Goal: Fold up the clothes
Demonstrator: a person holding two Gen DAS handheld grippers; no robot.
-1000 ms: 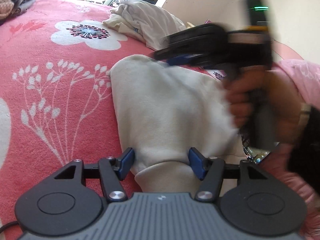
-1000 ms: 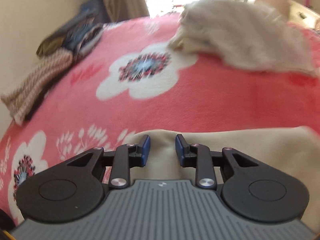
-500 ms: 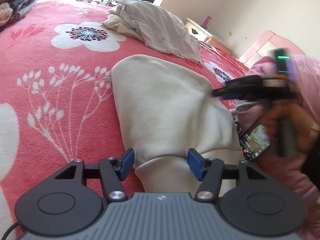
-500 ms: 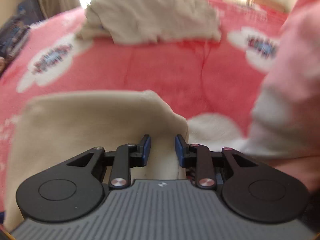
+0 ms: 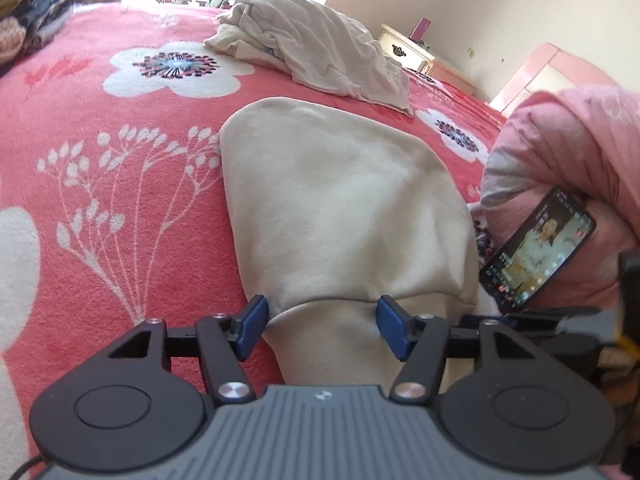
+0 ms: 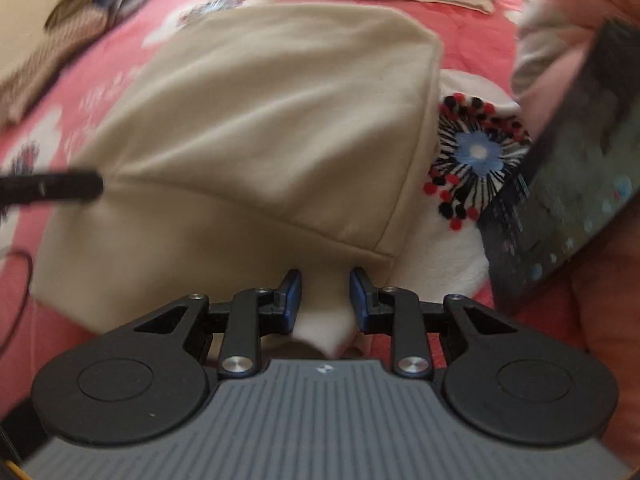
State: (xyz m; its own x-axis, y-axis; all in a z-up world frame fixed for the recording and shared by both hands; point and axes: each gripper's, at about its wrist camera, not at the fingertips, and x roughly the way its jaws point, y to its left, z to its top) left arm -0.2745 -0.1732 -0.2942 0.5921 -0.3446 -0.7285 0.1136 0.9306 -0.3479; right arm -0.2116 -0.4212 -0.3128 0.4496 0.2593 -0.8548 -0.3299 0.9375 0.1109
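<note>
Left gripper [image 5: 322,328]: fingers spread wide, straddling the near fold of the cream garment [image 5: 340,208], gripping nothing.
Right gripper [image 6: 325,296]: fingers parted narrowly around the garment's corner; whether they pinch it, cannot tell.
Beyond the fingers: garment flat on the pink floral bed [image 5: 100,152].
Right of the fingers: phone [image 5: 538,250].
Left view only, beyond the garment: crumpled pale clothes [image 5: 316,46].

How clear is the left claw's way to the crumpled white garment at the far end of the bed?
Probably clear. The left claw is open, straddling the cream garment, and only flat blanket and that garment lie before the crumpled white garment; reach length cannot be judged.
</note>
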